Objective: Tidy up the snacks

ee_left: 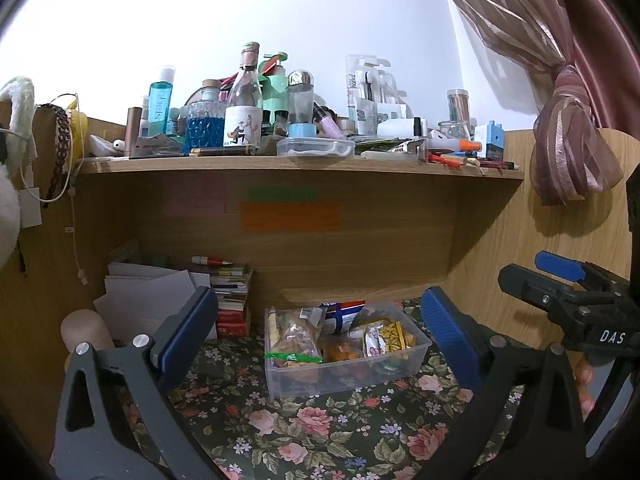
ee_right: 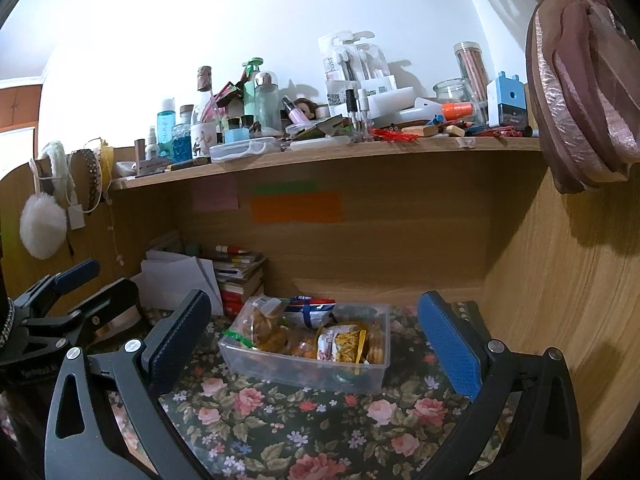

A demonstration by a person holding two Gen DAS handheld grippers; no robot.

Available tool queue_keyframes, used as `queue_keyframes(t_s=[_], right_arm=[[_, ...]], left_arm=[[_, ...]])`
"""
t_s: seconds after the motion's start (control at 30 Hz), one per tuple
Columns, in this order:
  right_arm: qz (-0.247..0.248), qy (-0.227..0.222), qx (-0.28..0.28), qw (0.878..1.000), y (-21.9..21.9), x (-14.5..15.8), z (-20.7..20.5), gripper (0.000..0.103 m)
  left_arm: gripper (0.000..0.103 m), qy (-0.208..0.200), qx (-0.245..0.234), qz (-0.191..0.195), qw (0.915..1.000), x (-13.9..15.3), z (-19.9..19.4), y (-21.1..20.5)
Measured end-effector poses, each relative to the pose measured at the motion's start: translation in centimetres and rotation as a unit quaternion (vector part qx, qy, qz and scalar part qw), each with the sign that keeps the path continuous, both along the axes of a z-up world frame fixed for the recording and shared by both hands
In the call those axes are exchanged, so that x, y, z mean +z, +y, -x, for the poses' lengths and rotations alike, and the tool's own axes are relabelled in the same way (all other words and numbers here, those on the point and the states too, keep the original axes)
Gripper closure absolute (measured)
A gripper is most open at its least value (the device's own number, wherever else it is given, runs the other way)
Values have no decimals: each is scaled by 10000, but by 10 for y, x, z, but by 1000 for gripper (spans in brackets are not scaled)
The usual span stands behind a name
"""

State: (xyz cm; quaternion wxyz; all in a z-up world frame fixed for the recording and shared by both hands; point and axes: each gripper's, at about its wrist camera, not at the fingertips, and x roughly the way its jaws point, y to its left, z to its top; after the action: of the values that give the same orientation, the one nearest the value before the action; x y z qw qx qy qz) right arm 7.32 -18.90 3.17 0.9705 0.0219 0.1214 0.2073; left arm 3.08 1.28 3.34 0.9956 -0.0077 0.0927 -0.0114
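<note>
- Floral cloth (ee_left: 304, 428) covers your desk, inside a wooden alcove under a cluttered shelf (ee_left: 300, 166).
- Your tub (ee_left: 340, 376) of snacks (ee_left: 298, 338) sits on the cloth near the alcove's back wall; packets fill it above the rim.
- Left of the tub, a stack of books (ee_left: 234, 300) and loose papers (ee_left: 148, 292) crowd the back corner, with a pale rounded object (ee_left: 86, 330) nearer you.
- Right of the tub, the cloth runs to the wooden side wall (ee_right: 560, 280).
- Your left gripper (ee_left: 320, 344) has its jaws spread wide, holding nothing, short of the tub.
- Your right gripper (ee_right: 316, 344) is likewise spread and empty, short of the tub.
- Above the tub, coloured notes (ee_left: 288, 216) stick to the back wall.
</note>
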Motion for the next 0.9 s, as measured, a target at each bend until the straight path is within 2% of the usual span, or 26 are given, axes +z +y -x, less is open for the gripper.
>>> queue_keyframes(t_s=[0.9], right_arm=[[243,-209,-123,9994,5,1,4,0]], left_arm=[[0,37,-77,39,10000,0,-3,-3]])
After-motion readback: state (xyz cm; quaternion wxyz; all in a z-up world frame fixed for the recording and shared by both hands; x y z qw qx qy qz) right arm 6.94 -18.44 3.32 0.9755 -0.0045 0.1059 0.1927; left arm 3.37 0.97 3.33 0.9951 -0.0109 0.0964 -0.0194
